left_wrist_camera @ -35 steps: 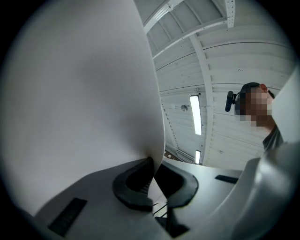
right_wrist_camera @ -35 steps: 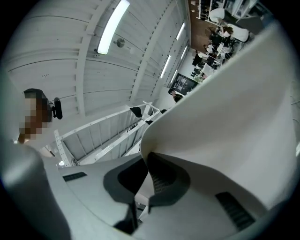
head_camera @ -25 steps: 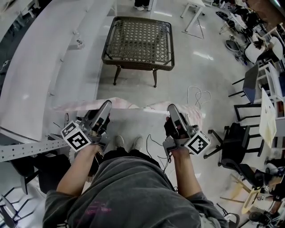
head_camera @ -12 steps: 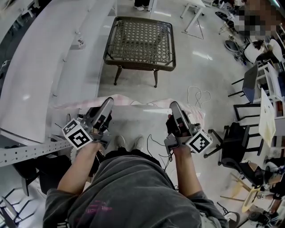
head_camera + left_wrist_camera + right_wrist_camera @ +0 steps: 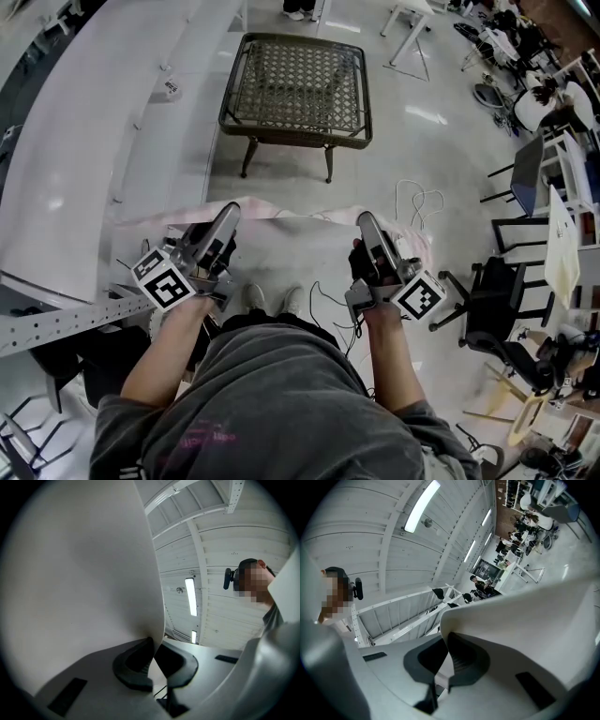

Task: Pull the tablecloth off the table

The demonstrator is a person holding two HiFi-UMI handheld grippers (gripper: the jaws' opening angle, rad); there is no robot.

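The pale pinkish-white tablecloth [image 5: 281,246] hangs stretched between my two grippers, off the table, over the floor in front of the person's feet. My left gripper [image 5: 228,212] is shut on its left top edge; in the left gripper view the cloth [image 5: 79,583] rises from the closed jaws and fills the left side. My right gripper [image 5: 362,221] is shut on the right top edge; the cloth [image 5: 525,620] spreads rightward from its jaws. The wicker table [image 5: 296,89] stands bare beyond the cloth.
A long white bench or counter [image 5: 84,131] runs along the left. Chairs [image 5: 497,309] and desks crowd the right side. A white cable [image 5: 417,202] lies looped on the floor near the right gripper. Both gripper cameras point up at the white ceiling.
Both grippers have risen and tilted slightly, keeping their hold on the cloth. The cloth's top edge has shifted a little further from the person.
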